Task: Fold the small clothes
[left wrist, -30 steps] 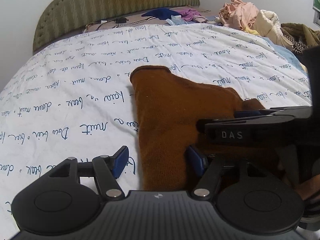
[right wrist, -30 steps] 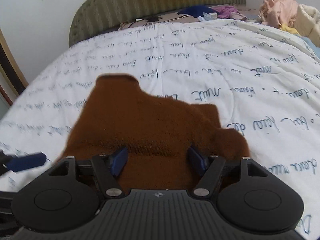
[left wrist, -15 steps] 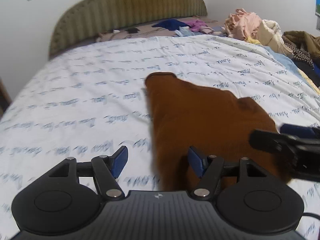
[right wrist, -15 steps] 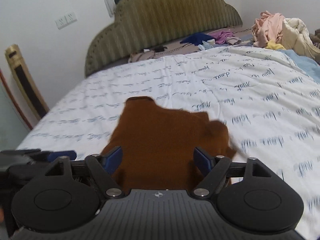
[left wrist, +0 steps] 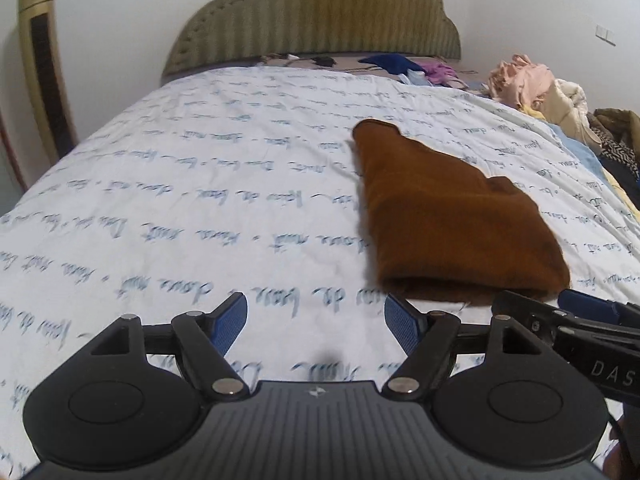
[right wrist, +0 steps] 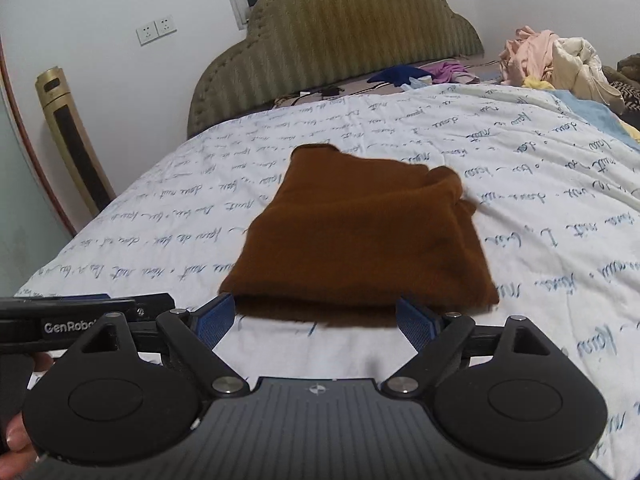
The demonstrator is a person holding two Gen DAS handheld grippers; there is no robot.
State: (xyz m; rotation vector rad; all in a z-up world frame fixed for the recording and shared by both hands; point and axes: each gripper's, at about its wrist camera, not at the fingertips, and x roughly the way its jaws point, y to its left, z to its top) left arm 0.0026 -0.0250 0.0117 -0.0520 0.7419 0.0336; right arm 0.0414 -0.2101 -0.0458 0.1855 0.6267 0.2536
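Blue-padded hand-held grippers [left wrist: 316, 322] [right wrist: 316, 320] opening, both empty

A bed [left wrist: 200, 184] is filling most of both views, wearing a white cover printed with blue handwriting. An olive, ribbed headboard [right wrist: 344, 36] with a scalloped top is standing against a plain white wall [left wrist: 120, 20]. A gold tower fan [right wrist: 72, 140] is standing at the left, near a double wall socket [right wrist: 156, 30]. A heap of pale laundry [right wrist: 552, 60] is lying at the bed's far right corner.
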